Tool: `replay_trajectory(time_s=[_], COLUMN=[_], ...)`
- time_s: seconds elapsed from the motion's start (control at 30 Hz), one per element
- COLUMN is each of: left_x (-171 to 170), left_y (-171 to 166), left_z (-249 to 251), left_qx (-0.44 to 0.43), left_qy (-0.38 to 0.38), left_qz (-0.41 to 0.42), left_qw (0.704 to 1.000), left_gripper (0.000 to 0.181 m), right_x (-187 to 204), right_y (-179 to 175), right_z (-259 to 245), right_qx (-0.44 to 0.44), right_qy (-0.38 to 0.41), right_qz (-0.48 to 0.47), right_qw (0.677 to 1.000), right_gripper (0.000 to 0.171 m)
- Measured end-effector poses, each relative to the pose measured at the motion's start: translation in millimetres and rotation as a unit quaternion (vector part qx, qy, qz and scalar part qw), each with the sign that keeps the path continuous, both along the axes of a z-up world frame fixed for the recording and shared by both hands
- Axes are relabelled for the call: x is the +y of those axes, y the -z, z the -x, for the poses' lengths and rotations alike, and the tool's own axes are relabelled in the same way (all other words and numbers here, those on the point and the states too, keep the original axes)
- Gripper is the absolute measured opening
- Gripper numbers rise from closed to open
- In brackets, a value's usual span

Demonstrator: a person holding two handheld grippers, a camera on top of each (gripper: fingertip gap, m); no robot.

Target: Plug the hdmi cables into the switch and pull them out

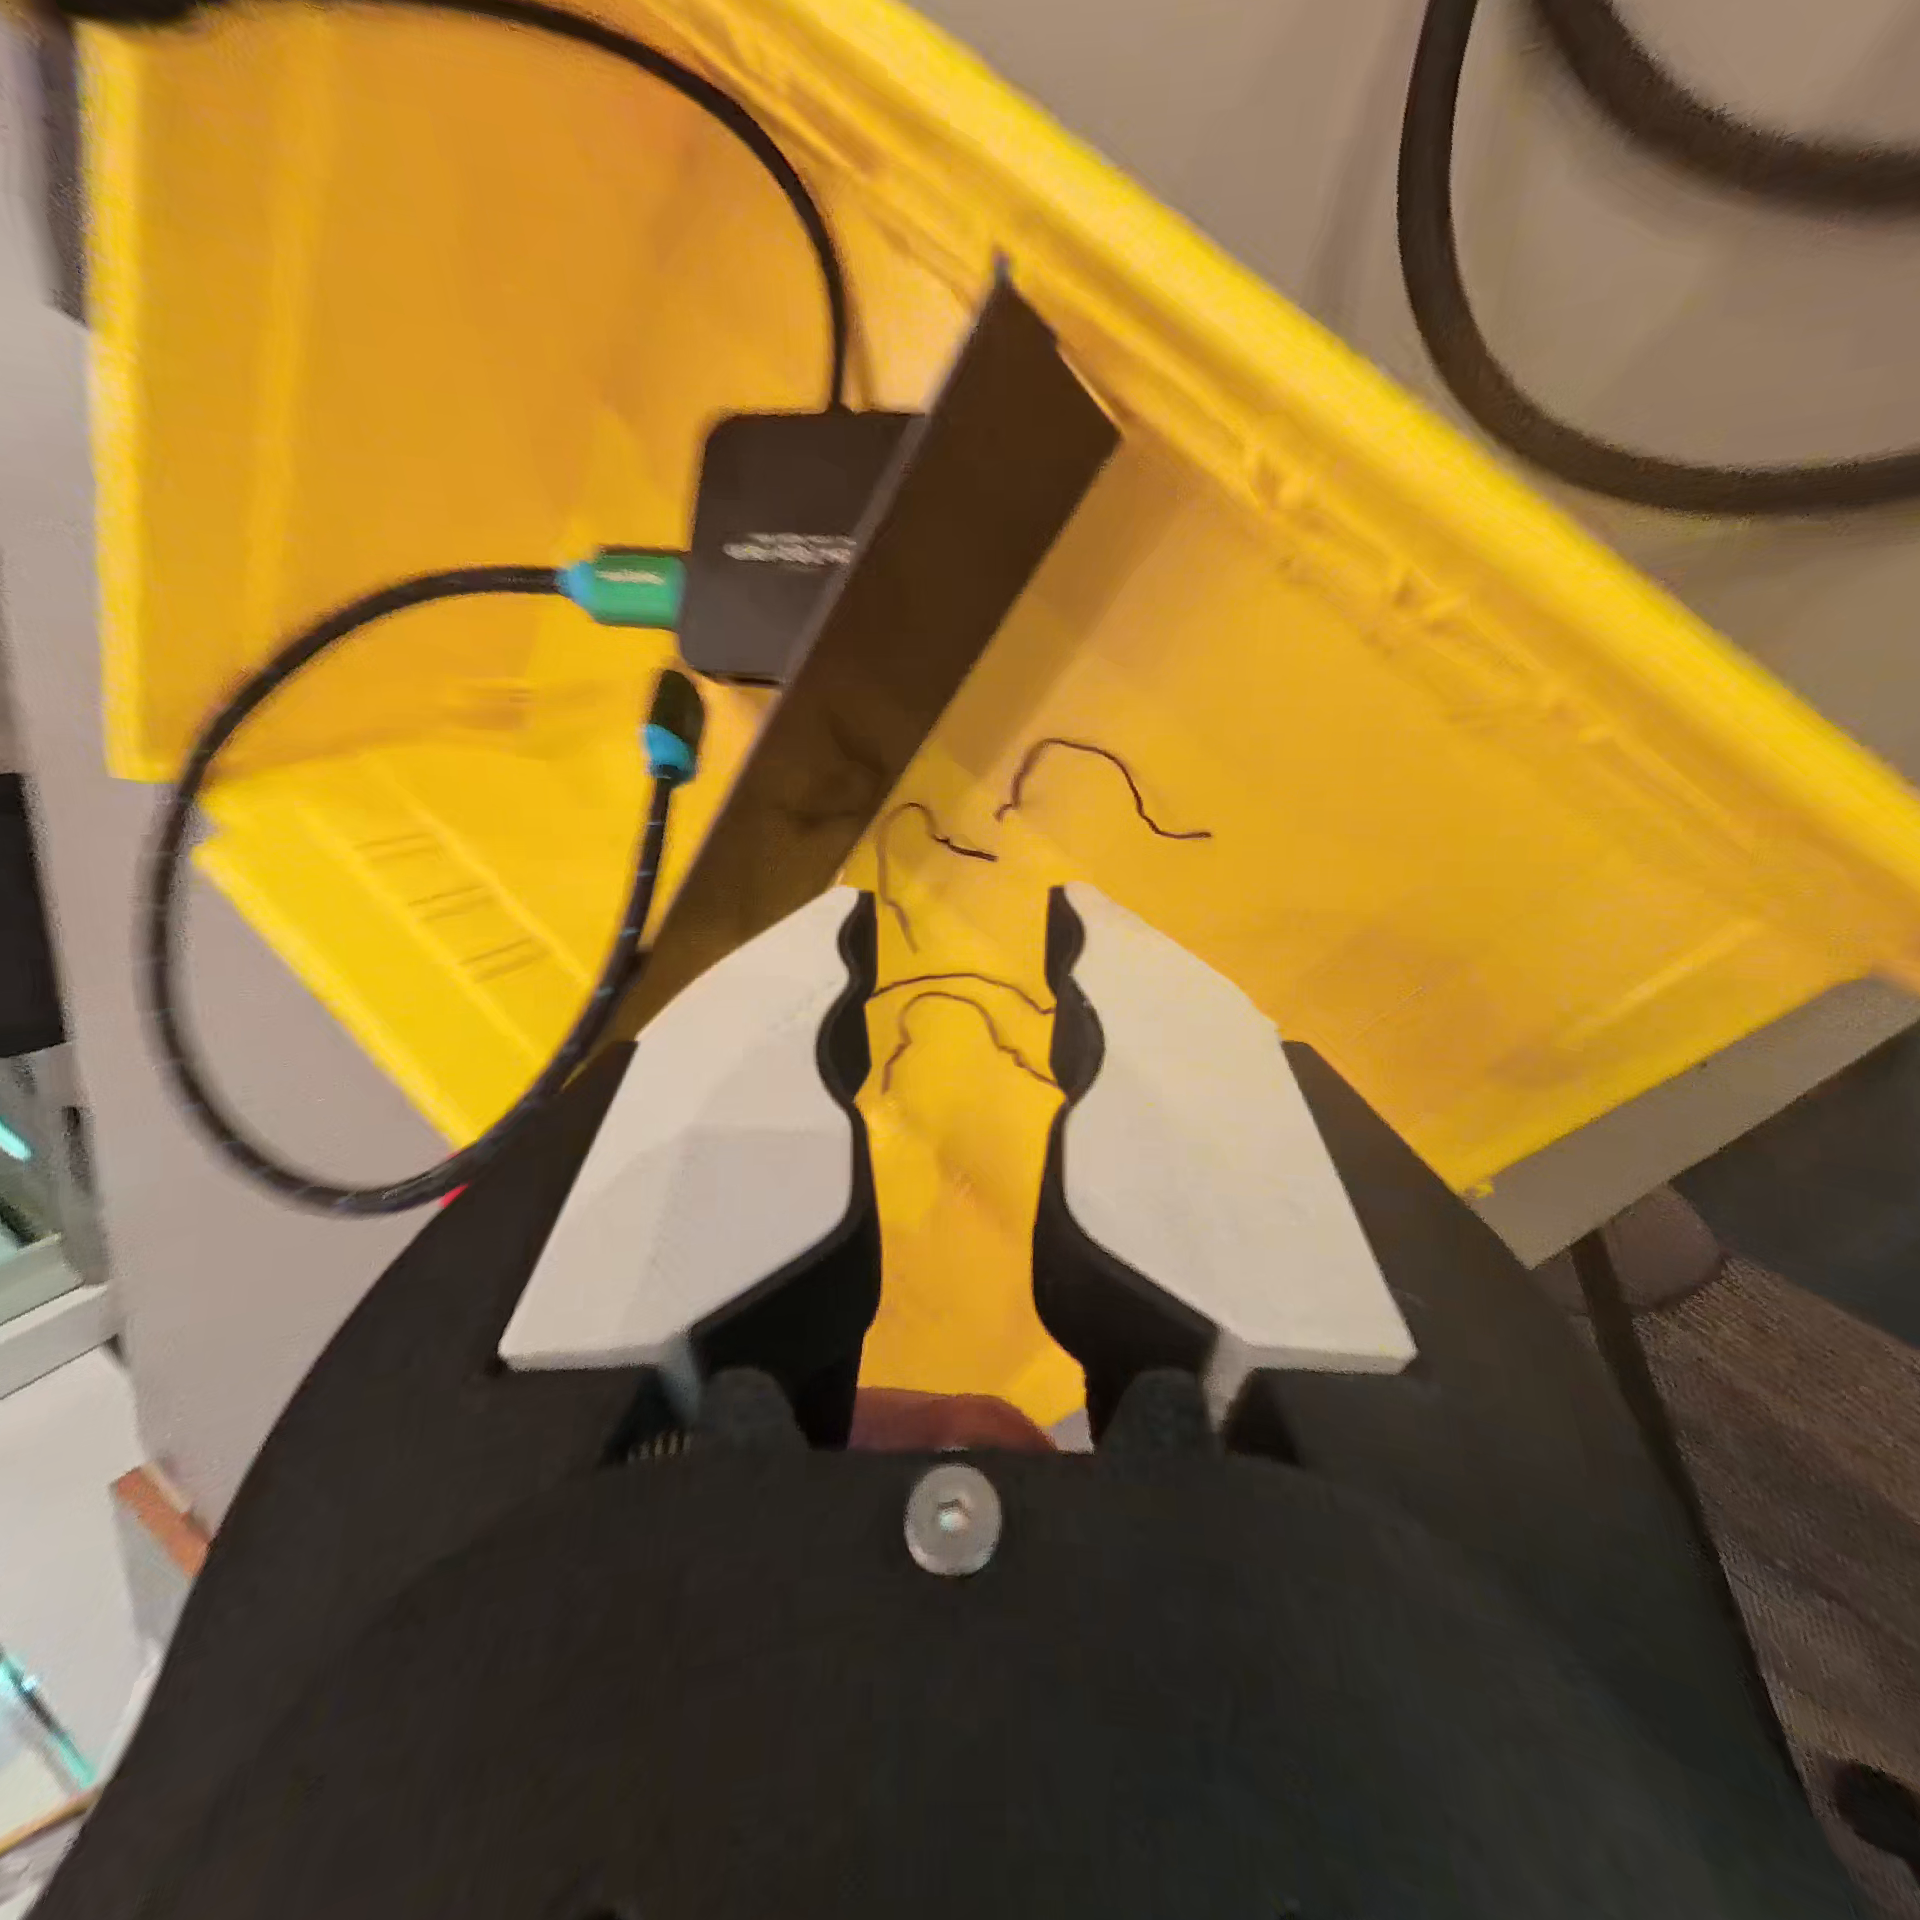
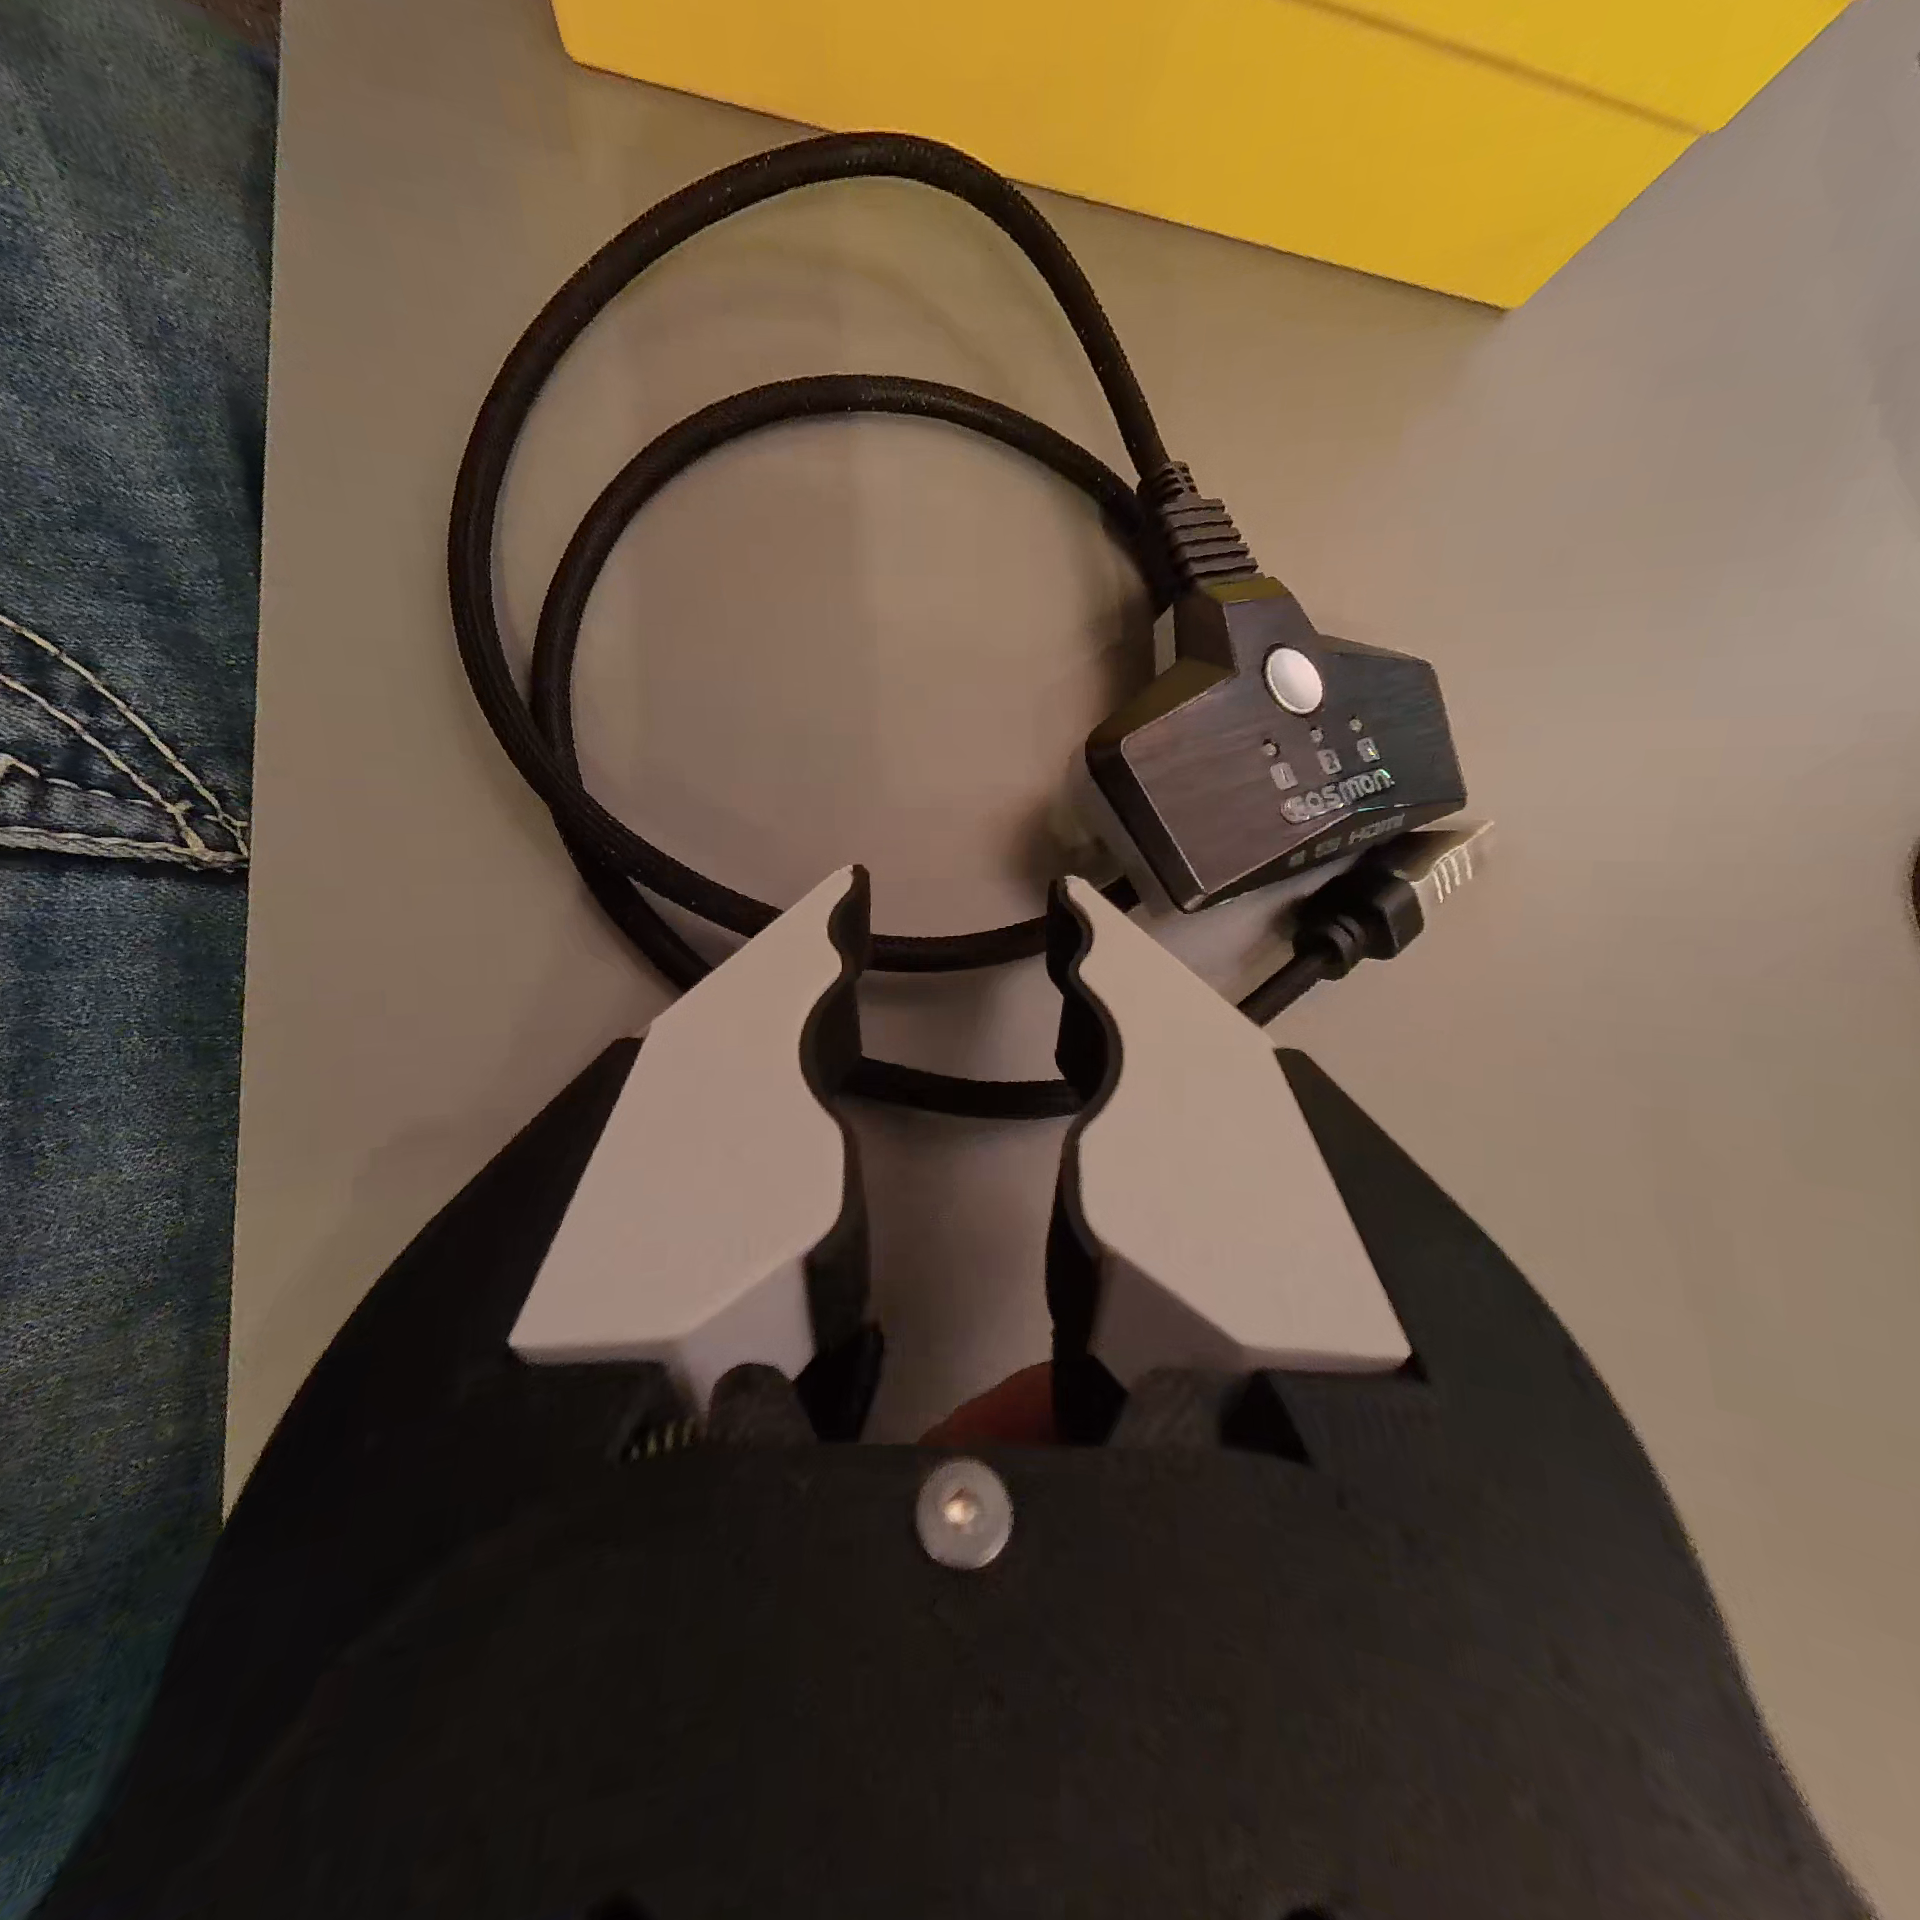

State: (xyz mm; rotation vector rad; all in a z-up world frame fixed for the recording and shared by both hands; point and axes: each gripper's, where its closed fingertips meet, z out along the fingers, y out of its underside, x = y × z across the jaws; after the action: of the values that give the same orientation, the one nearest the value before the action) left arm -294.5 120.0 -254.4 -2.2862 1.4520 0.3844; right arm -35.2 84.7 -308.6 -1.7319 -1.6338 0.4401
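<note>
In the right wrist view a black HDMI switch (image 2: 1288,758) with a white button lies on the grey table (image 2: 1558,1143), on a white base (image 2: 1455,862). Its braided black cable (image 2: 520,582) loops to the left. A black HDMI plug (image 2: 1377,914) sits at the switch's near edge. My right gripper (image 2: 958,881) is open and empty, left of the switch, with the cable loop running under its fingers. My left gripper (image 1: 956,899) is open and empty over a yellow bin (image 1: 1351,727). In the bin lie a black box (image 1: 774,540) with a green plug (image 1: 623,587) in it and a loose blue-collared plug (image 1: 673,727).
A black divider (image 1: 935,582) splits the bin between the black box and my left gripper. Thin dark threads (image 1: 1101,779) lie on the bin floor. A thick black cable (image 1: 1455,343) curves on the table beyond the bin. Blue denim (image 2: 114,623) borders the table's left edge. The yellow bin (image 2: 1195,114) stands behind the switch. Across from one pair of fingers to the other is roughly 25 cm. From the right gripper's tips to the black HDMI switch (image 2: 1288,758) is close to 5 cm.
</note>
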Motion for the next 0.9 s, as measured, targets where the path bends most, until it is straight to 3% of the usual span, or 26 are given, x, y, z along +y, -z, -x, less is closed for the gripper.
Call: replay_trajectory(time_s=[0.17,0.47,0.7,0.9], left_x=[9,18,19,11], left_y=[44,66,67,33], left_z=[0,5,8,8], left_qx=[-0.032,-0.049,-0.051,-0.065], left_qy=[0.014,0.006,0.001,0.003], left_qz=[0.039,0.079,0.074,0.052], left_qw=[0.999,0.996,0.996,0.997], left_gripper=[0.027,0.012,0.001,0.001], right_x=[-1,-3,-1,0], right_y=[-3,-2,-4,-13], right_z=[0,0,-2,-6], right_qx=[0.018,0.028,0.033,0.044], right_qy=[-0.001,-0.006,-0.002,-0.001], right_qz=[-0.003,-0.005,-0.008,-0.012], right_qw=[1.0,1.0,0.999,0.999], right_gripper=[0.03,0.03,0.03,0.03])
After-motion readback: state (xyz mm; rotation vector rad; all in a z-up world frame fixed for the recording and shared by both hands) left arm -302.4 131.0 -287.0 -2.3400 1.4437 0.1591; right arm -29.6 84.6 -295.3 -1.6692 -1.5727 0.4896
